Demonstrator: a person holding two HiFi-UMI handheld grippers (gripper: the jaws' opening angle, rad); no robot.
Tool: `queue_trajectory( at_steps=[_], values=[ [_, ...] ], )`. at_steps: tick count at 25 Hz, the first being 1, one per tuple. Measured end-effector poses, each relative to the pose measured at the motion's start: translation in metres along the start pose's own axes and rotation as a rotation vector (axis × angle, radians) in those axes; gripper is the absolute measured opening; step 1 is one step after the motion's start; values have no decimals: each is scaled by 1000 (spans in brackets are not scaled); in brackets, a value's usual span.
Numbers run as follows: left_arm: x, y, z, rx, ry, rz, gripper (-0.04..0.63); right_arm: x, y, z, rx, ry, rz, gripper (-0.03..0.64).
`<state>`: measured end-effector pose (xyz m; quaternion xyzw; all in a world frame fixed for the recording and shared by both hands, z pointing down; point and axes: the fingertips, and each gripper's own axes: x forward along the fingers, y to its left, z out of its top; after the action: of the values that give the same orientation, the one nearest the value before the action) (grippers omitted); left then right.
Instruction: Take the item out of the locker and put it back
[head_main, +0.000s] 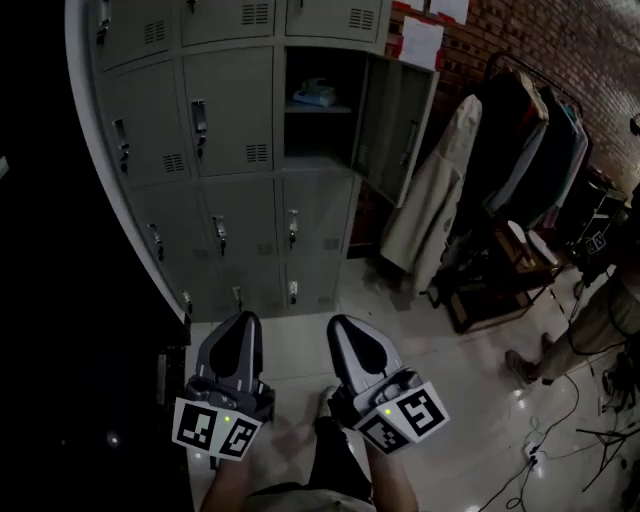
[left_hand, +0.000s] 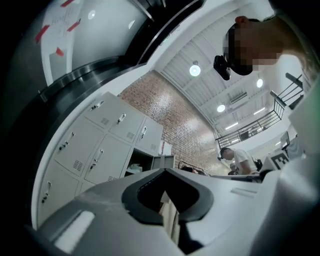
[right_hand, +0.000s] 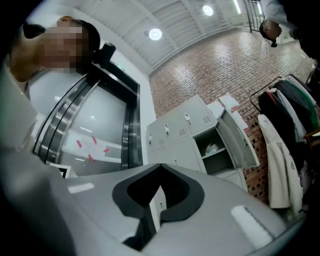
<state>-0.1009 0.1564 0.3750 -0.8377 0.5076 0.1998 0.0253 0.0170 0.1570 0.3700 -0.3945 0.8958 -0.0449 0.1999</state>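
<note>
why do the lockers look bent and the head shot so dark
Head view: dim overall, black vignette down the left, the locker bank bowing at that edge, lamp glare on the glossy floor. Left gripper view: fisheye curves the locker bank; a ceiling lamp blows out. Right gripper view: same fisheye bend, locker bank tilted.

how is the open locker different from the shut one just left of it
The open locker has its door swung out to the right; the shut locker sits flush. The open locker shows a shelf bearing a pale item; the shut locker shows only its handle and vent. Both are grey metal.
</note>
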Motion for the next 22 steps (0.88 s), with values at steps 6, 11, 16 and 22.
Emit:
queue_trajectory(
  at_steps=[6,11,16,22],
  values=[
    [-49,-64,77,11,3,-17,3,-37,71,58,2,-1,12,2],
    [-67,-100,82,-27,17,-1,3,-66,81,75,29,15,6,2],
    [-72,-121,88,-22,-3,-13,3,-87,85,91,-15,5,8,2],
    [-84,-124,102,-3,-41,-12,3,-91,109,101,-55,-16,48,2]
  ],
)
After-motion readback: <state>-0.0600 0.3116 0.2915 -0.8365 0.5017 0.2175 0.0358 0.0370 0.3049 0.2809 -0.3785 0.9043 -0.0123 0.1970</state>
